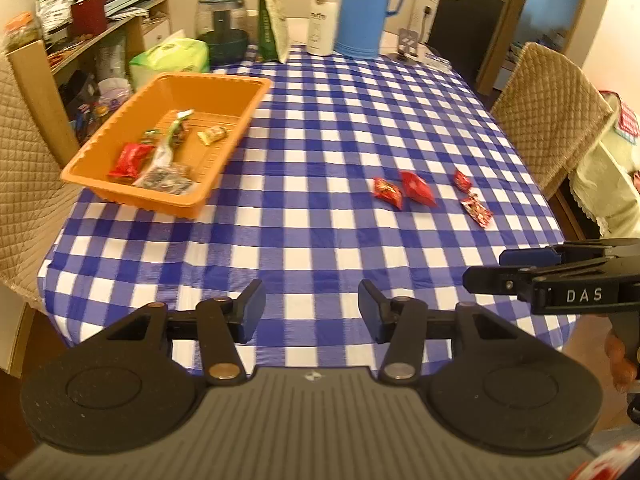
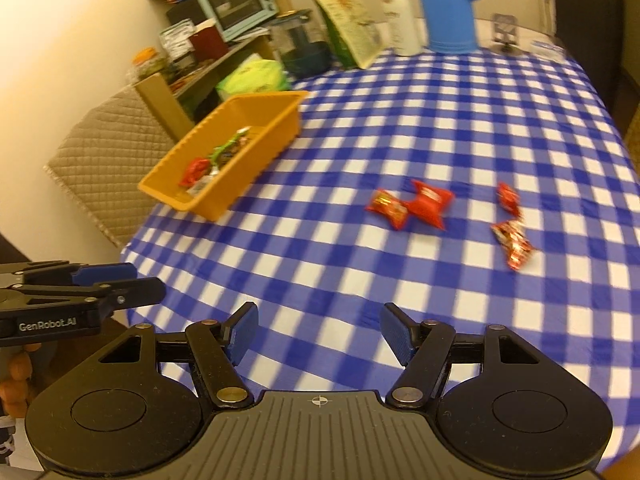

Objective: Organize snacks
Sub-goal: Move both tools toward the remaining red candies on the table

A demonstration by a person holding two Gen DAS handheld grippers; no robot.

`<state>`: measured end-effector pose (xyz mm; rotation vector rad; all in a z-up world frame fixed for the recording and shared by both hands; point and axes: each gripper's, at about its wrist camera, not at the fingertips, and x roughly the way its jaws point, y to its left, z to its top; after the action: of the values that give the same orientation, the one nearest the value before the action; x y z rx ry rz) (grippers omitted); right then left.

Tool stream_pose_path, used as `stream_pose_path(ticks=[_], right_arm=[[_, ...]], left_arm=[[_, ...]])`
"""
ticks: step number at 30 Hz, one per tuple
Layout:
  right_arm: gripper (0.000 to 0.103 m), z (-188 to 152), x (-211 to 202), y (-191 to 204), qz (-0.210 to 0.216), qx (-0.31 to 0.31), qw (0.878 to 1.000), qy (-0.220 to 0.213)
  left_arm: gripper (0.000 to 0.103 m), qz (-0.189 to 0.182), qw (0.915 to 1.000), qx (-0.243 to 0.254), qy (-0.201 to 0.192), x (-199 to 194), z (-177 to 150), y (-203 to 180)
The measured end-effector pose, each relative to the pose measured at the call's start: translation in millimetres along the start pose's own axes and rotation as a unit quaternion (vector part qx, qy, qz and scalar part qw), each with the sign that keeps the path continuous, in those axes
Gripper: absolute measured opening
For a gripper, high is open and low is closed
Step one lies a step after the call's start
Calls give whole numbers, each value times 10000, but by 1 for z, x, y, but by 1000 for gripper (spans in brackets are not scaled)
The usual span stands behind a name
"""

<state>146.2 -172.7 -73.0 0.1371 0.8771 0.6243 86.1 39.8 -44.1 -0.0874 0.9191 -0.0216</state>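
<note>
An orange tray (image 1: 236, 128) (image 2: 276, 136) sits at the table's left and holds several snack packets (image 1: 132, 159) (image 2: 196, 170). Several red snack packets lie on the blue checked cloth at the right: one (image 1: 387, 191) (image 2: 387, 208), a bigger one (image 1: 418, 188) (image 2: 430, 203), and two more (image 1: 476, 210) (image 2: 514, 242) further right. My left gripper (image 1: 311, 307) is open and empty above the near table edge. My right gripper (image 2: 316, 332) is open and empty too, and shows from the side in the left wrist view (image 1: 492, 270).
A blue jug (image 1: 368, 4) (image 2: 450, 4), a white bottle (image 1: 322, 20), a green bag (image 1: 272, 20), a blender (image 1: 222, 28) and a tissue pack (image 1: 172, 56) stand along the far edge. Quilted chairs (image 1: 548, 112) (image 2: 108, 164) flank the table. A cluttered shelf (image 1: 100, 20) is at the back left.
</note>
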Motion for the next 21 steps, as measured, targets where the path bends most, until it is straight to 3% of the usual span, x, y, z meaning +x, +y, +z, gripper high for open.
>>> stream_pose_path(ticks=[21], right_arm=[[68, -15, -26, -65, -653, 614, 9959, -129]], left_arm=[[49, -336, 9960, 831, 18, 37, 5, -61]])
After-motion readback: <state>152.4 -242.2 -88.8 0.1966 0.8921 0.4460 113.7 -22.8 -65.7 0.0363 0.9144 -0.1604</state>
